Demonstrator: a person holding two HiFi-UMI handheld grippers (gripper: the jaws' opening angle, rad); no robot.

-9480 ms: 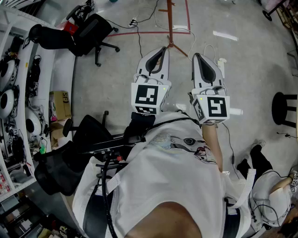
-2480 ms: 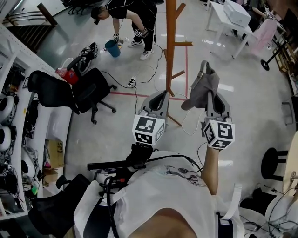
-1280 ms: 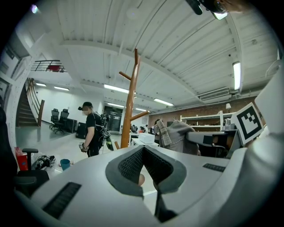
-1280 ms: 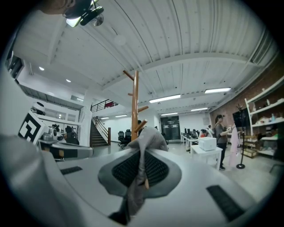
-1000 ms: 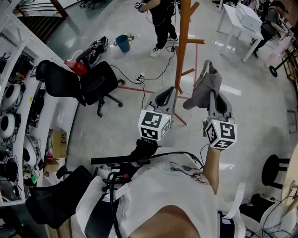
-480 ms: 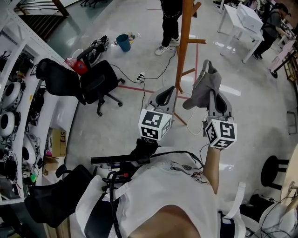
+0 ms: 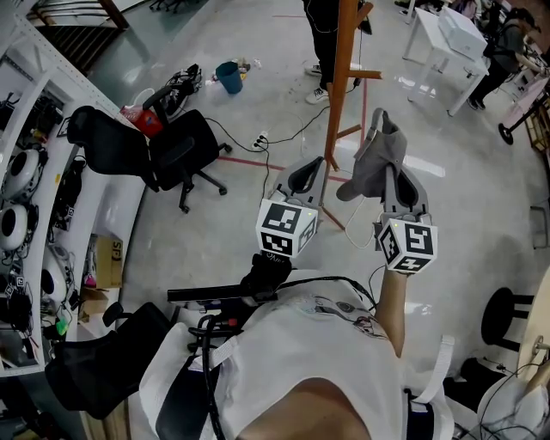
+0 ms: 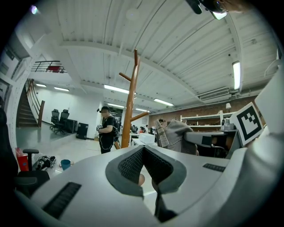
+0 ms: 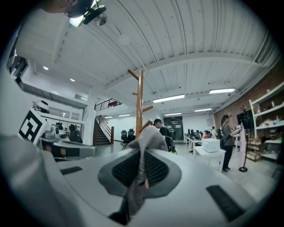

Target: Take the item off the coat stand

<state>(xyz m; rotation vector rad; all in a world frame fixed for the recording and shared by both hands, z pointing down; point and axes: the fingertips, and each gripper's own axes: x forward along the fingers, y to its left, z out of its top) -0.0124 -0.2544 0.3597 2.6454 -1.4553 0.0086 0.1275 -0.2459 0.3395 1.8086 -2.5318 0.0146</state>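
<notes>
One grip carries the whole job: the right gripper [image 7: 391, 174] is clamped on a fold of the grey cloth item [image 7: 375, 159]; the item hangs in the air just right of the coat stand [image 7: 339, 77] in the head view, with no peg touching it that I can see; my read is removal is done and only the carry-away is left.

Risks from here, as I judge them:
- Slip: in the right gripper view only a narrow pleat runs between the pads, and the bulk bunches up past the jaw tips; a jerk or a quick swing could pull that pleat out and drop the item on the floor.
- No backup: the left gripper [image 7: 305, 178] has its jaws together with nothing between them, and sits beside the stand's pole; if the right hold goes, nothing catches the cloth.
- Re-snag: the lower peg [image 7: 348, 134] sits near the cloth's left edge, and a thin strap-like bit pokes up at the top of the item; drifting left could hook it back on, and tugging then could rock the stand.
- Footing: cables [image 7: 284, 137] trail over the floor by the stand's base; a step forward risks a trip.
- Blocked sight: the cloth covers the middle of the right gripper view, so lining it up for a put-down is harder.
- Bystander [image 7: 318, 13] beyond the stand; wide swings that way are a bad idea.
</notes>
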